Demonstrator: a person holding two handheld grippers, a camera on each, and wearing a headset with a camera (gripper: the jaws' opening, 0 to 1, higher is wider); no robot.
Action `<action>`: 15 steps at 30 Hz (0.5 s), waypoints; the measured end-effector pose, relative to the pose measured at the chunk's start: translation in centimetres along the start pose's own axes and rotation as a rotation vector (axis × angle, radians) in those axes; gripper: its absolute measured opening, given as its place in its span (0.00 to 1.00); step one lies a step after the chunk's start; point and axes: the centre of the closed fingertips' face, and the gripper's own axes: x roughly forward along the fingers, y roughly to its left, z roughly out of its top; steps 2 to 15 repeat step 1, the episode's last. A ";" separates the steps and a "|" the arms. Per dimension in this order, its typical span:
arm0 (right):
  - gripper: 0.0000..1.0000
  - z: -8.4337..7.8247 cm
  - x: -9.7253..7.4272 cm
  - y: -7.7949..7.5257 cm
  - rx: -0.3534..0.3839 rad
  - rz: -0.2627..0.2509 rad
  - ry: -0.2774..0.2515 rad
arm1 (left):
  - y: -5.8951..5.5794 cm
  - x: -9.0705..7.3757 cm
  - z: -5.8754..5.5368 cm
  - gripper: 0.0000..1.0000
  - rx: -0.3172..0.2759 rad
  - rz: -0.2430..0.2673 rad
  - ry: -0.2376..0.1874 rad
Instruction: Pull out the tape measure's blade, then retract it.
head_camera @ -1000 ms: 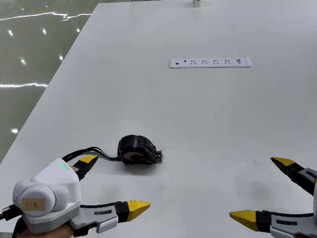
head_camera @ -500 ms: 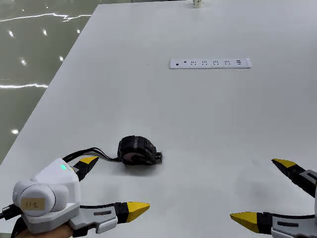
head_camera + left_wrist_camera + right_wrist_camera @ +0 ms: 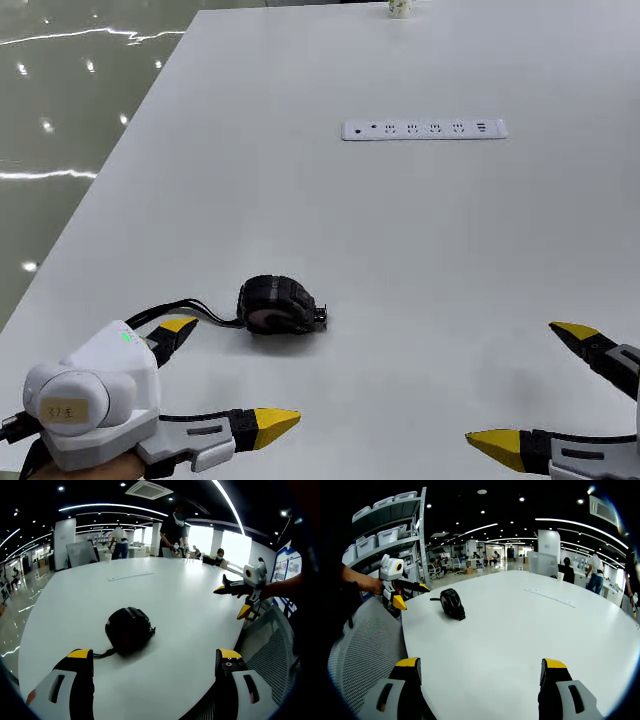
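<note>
A black tape measure [image 3: 277, 304] with a black wrist strap lies on the white table [image 3: 400, 230], its blade fully inside the case. My left gripper [image 3: 232, 375] is open near the table's front left edge, just short of the tape measure [image 3: 127, 629], nothing between its yellow-tipped fingers. My right gripper [image 3: 538, 390] is open at the front right, well apart from the tape measure [image 3: 453, 603]. In the left gripper view the right gripper [image 3: 235, 600] appears at the right. The left gripper [image 3: 407, 594] comes into the right gripper view from the left.
A white power strip [image 3: 424, 128] lies flat toward the table's far side, and a small pale object [image 3: 399, 7] stands at the far edge. The table's left edge drops to a glossy floor [image 3: 60, 120]. People stand in the background beyond the table.
</note>
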 end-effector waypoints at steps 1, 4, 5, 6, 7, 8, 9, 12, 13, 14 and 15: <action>0.99 0.0 0.0 0.0 -0.002 0.000 -0.001 | -0.1 0.0 0.0 0.99 -0.003 -0.003 0.002; 0.99 0.0 0.0 0.0 -0.002 0.000 -0.001 | -0.1 0.0 0.0 0.99 -0.003 -0.003 0.002; 0.99 0.0 0.0 0.0 -0.002 0.000 -0.001 | -0.1 0.0 0.0 0.99 -0.003 -0.003 0.002; 0.99 0.0 0.0 0.0 -0.002 0.000 -0.001 | -0.1 0.0 0.0 0.99 -0.003 -0.003 0.002; 0.99 0.0 0.0 0.0 -0.002 0.000 -0.001 | -0.1 0.0 0.0 0.99 -0.003 -0.003 0.002; 0.99 0.0 0.0 0.0 -0.002 0.000 -0.001 | -0.1 0.0 0.0 0.99 -0.003 -0.003 0.002; 0.99 0.0 0.0 0.0 -0.002 0.000 -0.001 | -0.1 0.0 0.0 0.99 -0.003 -0.003 0.002; 0.99 0.0 0.0 0.0 -0.002 0.000 -0.001 | -0.1 0.0 0.0 0.99 -0.003 -0.003 0.002; 0.99 0.0 0.0 0.0 -0.002 0.000 -0.001 | -0.1 0.0 0.0 0.99 -0.003 -0.003 0.002; 0.99 0.0 0.0 0.0 -0.002 0.000 -0.001 | -0.1 0.0 0.0 0.99 -0.003 -0.003 0.002; 0.99 0.0 0.0 0.0 -0.002 0.000 -0.001 | -0.1 0.0 0.0 0.99 -0.003 -0.003 0.002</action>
